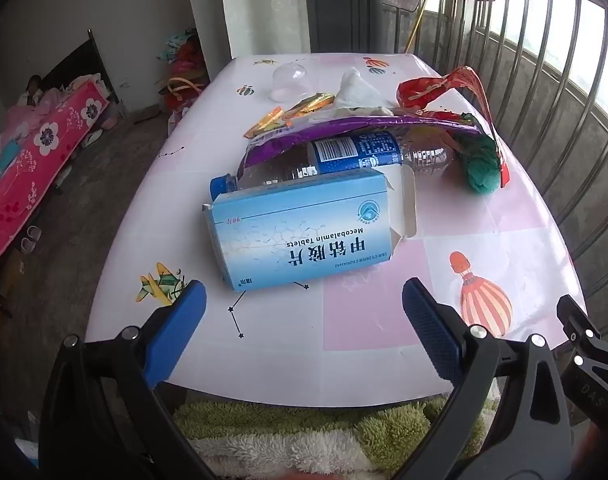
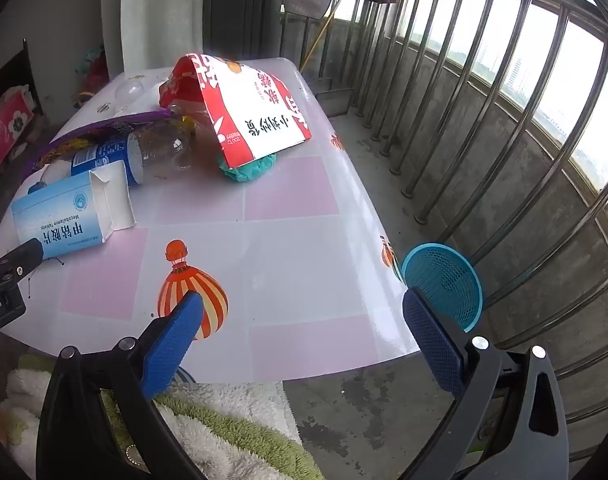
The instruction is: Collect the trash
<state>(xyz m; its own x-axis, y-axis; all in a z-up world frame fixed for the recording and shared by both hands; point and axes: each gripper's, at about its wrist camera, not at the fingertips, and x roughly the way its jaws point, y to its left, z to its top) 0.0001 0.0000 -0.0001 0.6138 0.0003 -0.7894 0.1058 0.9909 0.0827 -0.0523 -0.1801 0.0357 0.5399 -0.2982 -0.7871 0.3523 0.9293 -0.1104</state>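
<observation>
Barely begun. Both spread wide and empty: left hand-held gripper [image 1: 304,312], right hand-held gripper [image 2: 304,316]. Trash all on the surface [image 1: 368,320]: box [image 1: 304,228] at 12 o'clock of left, bottle [image 1: 344,156] and wrappers [image 1: 456,96] beyond. Basket [image 2: 444,280] on floor at 2 o'clock of right, seemingly empty.

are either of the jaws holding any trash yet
No, nothing is held. The left gripper and right gripper are both open and empty, short of the medicine box.
</observation>
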